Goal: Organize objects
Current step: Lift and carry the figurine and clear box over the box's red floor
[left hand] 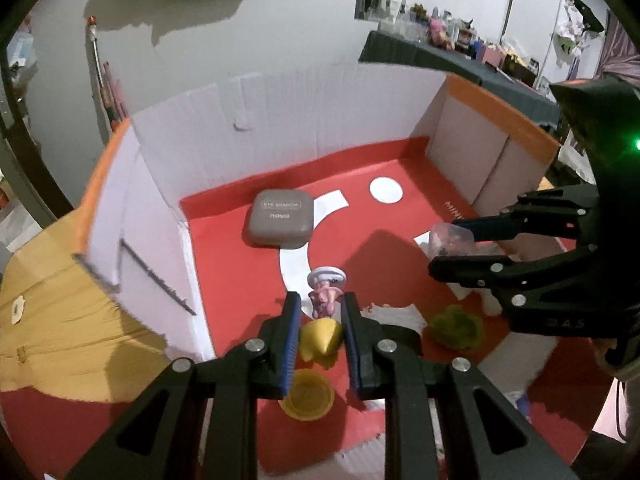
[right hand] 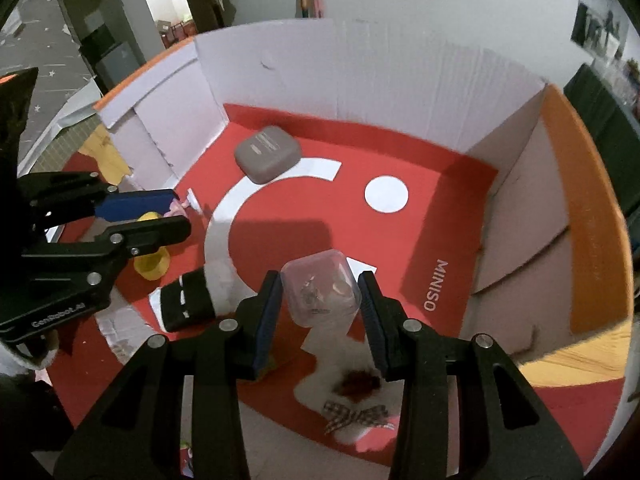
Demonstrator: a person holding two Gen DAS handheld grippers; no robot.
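We've got the left tool (left hand: 318, 312) clamped on a pink figurine (left hand: 326, 294), the right tool (right hand: 320, 300) clamped on a clear box (right hand: 320, 292), both over the red carton (right hand: 440, 216) for sorting.

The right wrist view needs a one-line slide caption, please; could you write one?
Right gripper holds a clear plastic box above the red floor.

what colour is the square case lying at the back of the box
Greyish brown, a taupe case; the left wrist view shows it best.

Both grippers are black, with silver screw heads and blue ribbed pads. The left gripper (left hand: 318, 312) fills the lower frame. The right gripper (right hand: 320, 300) does likewise.
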